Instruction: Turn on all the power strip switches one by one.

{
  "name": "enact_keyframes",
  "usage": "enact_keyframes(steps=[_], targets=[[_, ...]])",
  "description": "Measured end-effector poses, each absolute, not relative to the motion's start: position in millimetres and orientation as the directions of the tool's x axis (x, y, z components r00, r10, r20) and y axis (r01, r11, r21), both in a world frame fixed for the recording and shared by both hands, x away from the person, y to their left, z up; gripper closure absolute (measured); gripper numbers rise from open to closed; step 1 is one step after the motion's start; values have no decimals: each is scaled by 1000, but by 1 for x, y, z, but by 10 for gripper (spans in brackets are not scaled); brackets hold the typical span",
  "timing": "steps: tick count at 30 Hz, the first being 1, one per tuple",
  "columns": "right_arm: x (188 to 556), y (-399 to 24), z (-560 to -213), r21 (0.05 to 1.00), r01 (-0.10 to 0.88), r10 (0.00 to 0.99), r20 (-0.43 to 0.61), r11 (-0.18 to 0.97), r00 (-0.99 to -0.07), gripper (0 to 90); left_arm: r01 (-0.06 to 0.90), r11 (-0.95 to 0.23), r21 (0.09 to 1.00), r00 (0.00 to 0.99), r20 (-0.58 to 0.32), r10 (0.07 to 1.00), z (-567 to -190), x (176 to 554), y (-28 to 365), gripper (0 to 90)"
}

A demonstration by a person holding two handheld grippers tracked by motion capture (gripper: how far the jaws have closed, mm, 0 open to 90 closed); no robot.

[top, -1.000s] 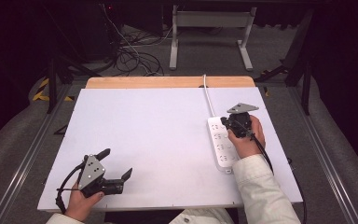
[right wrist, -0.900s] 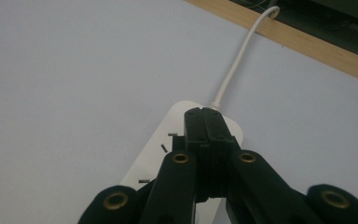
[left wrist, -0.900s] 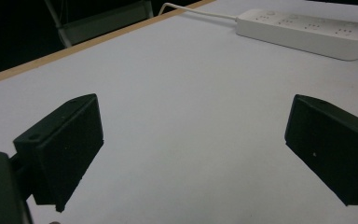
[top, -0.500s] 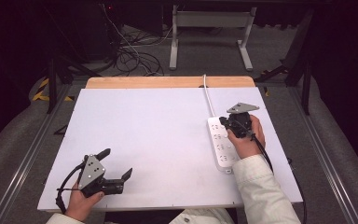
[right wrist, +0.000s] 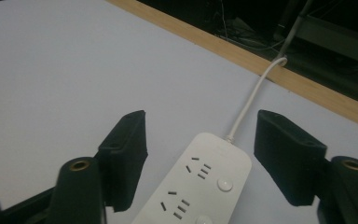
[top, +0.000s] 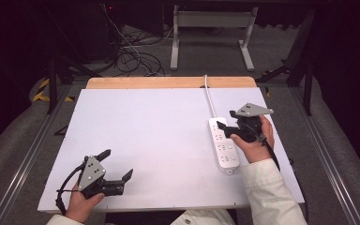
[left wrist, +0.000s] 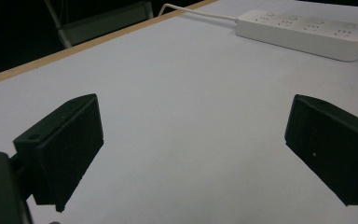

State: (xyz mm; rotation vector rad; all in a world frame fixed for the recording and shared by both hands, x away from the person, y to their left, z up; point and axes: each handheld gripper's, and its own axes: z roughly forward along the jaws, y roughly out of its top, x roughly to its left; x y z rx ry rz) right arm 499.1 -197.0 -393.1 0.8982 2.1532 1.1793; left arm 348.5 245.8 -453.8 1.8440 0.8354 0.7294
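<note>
Your right fingers (right wrist: 130, 140) have just opened, straddling the power strip (top: 224, 145) untouched near the desk's (top: 145, 122) right edge. Left fingers (left wrist: 70, 140) gape wide, empty, at the near-left corner.

Right tool (top: 225, 127) above power strip (top: 224, 149)

High view: fixed overhead, person's side, facing forward and down on whole table (top: 159, 140). Left gripper view: low, close above table surface, looking across toward power strip (left wrist: 303, 30) far off. Right gripper view: close above same power strip, facing its cord (right wrist: 251, 100) and far wooden edge (right wrist: 242, 51). Strip shared by all three views.
</note>
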Motion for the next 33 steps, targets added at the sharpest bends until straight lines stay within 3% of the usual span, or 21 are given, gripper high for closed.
enact_keyframes(steps=[9,24,33], targets=[[473,-214,-390,903,270,732,-69,335,-678,206,234,-313,921,591,121,798,-454,348,245,47],[435,-224,-425,918,220,651,-53,331,-757,147,229,-284,931,598,96,796,-452,347,247,47],[426,-227,-453,915,250,628,-5,318,-778,93,221,-289,931,605,101,790,-452,347,248,48]])
